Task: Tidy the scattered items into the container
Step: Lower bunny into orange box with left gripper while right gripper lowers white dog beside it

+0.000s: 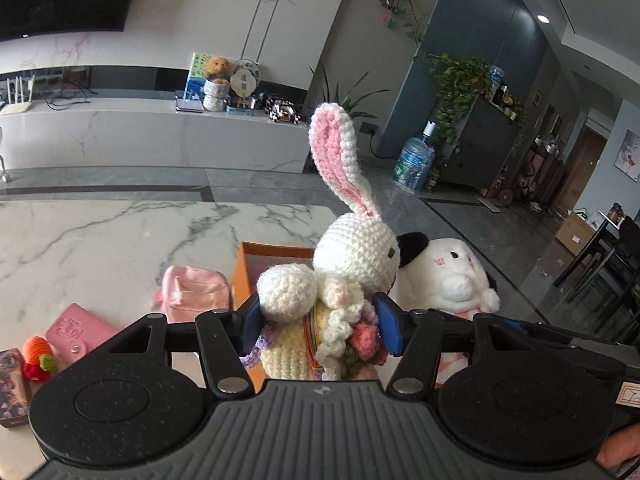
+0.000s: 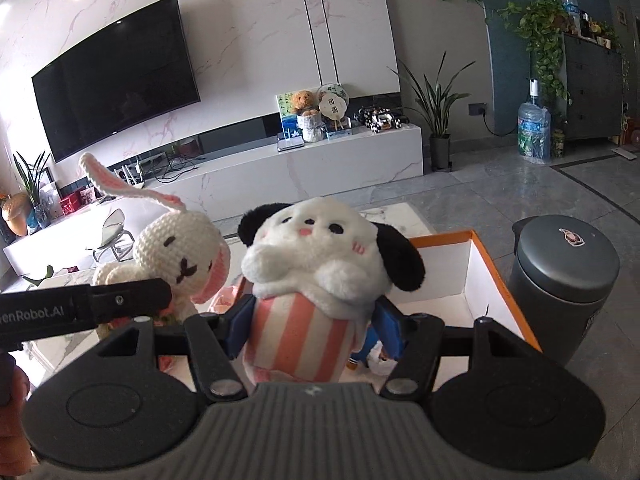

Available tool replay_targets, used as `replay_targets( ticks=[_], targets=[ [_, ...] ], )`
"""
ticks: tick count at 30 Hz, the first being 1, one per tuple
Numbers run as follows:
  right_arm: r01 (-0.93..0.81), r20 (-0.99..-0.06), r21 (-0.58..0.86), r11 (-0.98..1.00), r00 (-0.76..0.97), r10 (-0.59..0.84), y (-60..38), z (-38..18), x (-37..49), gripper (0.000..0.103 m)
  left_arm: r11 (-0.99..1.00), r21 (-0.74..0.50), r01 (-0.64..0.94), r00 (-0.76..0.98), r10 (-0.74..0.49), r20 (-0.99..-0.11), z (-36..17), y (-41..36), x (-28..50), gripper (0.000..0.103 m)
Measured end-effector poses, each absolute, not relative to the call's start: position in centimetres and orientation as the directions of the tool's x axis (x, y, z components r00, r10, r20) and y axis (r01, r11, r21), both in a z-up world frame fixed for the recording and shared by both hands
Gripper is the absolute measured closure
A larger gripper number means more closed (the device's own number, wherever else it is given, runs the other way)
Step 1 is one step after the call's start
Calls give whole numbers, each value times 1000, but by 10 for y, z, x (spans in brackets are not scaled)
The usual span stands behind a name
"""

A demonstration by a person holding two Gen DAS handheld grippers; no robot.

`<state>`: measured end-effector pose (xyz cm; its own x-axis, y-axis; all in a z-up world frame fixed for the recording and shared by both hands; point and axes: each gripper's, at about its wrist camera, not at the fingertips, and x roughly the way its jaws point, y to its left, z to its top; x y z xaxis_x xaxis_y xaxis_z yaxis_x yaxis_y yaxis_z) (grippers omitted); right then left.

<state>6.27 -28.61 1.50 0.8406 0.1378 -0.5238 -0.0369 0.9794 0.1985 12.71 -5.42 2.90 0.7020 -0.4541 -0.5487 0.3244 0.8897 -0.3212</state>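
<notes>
My left gripper (image 1: 318,328) is shut on a crocheted white rabbit (image 1: 352,256) with pink ears, its blue pads pressing the body. The rabbit hangs in the air above the orange-rimmed box (image 1: 256,250). My right gripper (image 2: 314,326) is shut on a white plush dog (image 2: 320,248) with black ears and a pink-striped body, held over the white inside of the box (image 2: 452,276). In the right wrist view the rabbit (image 2: 180,256) and the left gripper's black arm are at the left. The plush dog (image 1: 448,272) also shows right of the rabbit.
On the marble table (image 1: 100,236) lie a small pink backpack (image 1: 196,292), a pink wallet (image 1: 76,330), a crocheted carrot (image 1: 38,358) and a dark printed box (image 1: 12,384). A grey lidded flask (image 2: 560,280) stands right of the box. A small figure (image 2: 368,350) lies inside it.
</notes>
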Motion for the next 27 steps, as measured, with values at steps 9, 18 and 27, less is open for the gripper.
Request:
replay_targets(
  ticks=[9,18,27],
  targets=[
    [-27,-656,248,968,731,188,-334,-11,107,37,889,-366,276,572,-458,-680,-7,-92,176,36],
    [-28,-746,359,933,592,305,-358,-47,146,37,924,-326,200,478,-382,-791,-35,-109,197,36],
    [-29,-774,443,896,492,398,-362,-72,169,37,943,-280,178,437,-331,-836,-43,-122,203,35]
  ],
)
